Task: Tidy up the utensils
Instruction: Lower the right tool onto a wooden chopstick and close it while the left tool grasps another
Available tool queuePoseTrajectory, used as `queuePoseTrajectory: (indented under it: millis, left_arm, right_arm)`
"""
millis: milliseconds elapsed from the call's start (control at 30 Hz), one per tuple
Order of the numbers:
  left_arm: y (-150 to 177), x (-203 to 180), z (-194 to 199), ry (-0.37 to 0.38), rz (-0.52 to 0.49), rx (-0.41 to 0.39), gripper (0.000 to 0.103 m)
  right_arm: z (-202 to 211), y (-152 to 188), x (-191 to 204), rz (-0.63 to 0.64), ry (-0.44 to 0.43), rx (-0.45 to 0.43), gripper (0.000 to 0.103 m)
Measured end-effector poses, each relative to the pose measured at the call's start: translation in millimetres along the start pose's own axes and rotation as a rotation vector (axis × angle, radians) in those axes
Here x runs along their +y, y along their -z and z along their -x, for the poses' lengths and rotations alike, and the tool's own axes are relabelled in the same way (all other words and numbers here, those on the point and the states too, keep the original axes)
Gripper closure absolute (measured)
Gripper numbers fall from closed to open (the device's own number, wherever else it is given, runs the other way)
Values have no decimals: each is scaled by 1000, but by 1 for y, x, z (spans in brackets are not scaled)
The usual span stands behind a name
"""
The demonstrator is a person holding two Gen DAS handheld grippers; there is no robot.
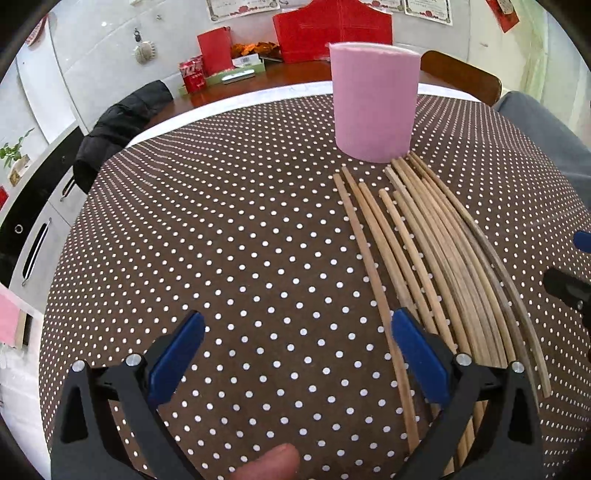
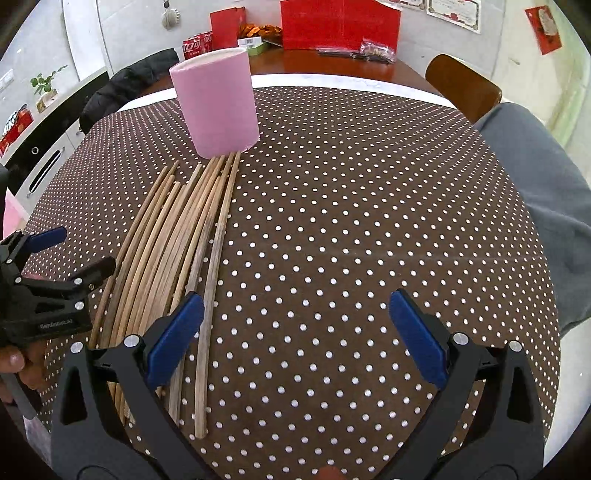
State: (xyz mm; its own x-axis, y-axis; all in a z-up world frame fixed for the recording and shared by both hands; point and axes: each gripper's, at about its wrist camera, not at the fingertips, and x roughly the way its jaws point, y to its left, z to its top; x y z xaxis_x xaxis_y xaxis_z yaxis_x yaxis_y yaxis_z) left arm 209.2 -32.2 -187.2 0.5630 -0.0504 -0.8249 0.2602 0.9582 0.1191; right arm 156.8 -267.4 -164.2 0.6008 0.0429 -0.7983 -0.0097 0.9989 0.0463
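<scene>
Several wooden chopsticks [image 1: 436,258] lie side by side on the brown polka-dot tablecloth [image 1: 221,258], their far ends near a pink cylindrical holder [image 1: 373,103] that stands upright. My left gripper [image 1: 297,328] is open and empty, just left of the chopsticks, its right finger over the leftmost ones. In the right wrist view the chopsticks [image 2: 177,251] lie left of centre below the pink holder [image 2: 218,103]. My right gripper [image 2: 295,306] is open and empty, its left finger over the rightmost chopsticks. The left gripper [image 2: 70,251] shows at the left edge.
A wooden chair back [image 2: 465,85] stands at the far right of the table. Red boxes [image 2: 340,22] and cans sit on a wooden table behind. A black jacket [image 1: 118,125] hangs at the far left. A grey trouser leg [image 2: 535,184] is at the right.
</scene>
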Motion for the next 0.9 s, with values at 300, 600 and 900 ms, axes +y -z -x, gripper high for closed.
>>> queuePoseTrajectory:
  millis: [300,600,900]
  left_arm:
    - [-8,5,-16,37,28,-15,4]
    - [-3,14,-21,69,61,-23,4]
    - [-29,1,-29,-3,-21,29,4]
  right_arm:
    - [-13,-9,16,79,24,36,5]
    - [-44,-29,25,137,20,99,18]
    - [-64,-67,29,158,-47,115,73]
